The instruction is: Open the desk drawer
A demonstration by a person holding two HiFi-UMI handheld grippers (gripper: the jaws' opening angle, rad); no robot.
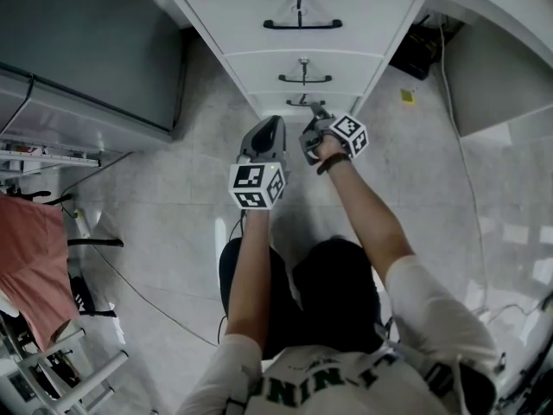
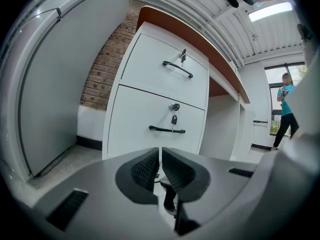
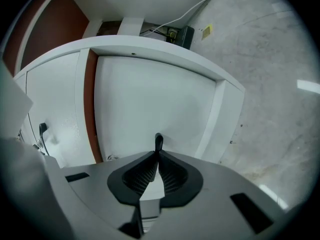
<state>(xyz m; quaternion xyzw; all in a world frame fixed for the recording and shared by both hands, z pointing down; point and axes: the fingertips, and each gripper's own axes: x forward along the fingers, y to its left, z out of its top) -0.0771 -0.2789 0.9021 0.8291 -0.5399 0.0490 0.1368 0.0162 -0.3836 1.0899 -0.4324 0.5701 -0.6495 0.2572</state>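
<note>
The white drawer unit (image 1: 298, 59) has three drawers with black bar handles. My right gripper (image 1: 318, 116) is at the lowest drawer (image 1: 285, 104). In the right gripper view, rolled on its side, my right gripper (image 3: 158, 160) is shut on the thin black handle (image 3: 158, 141) against the white drawer front (image 3: 150, 104). My left gripper (image 1: 270, 128) hovers just left of it, apart from the drawers. In the left gripper view, my left gripper (image 2: 160, 166) is shut with nothing held, facing the middle drawer's handle (image 2: 166, 130) and hanging key (image 2: 174, 119).
A grey cabinet (image 1: 86, 50) stands to the left of the unit. Under the desk at the right lie a black box (image 1: 421, 50), a white cable (image 1: 458, 145) and a yellow slip (image 1: 407, 96). A person (image 2: 286, 109) stands far off by a window.
</note>
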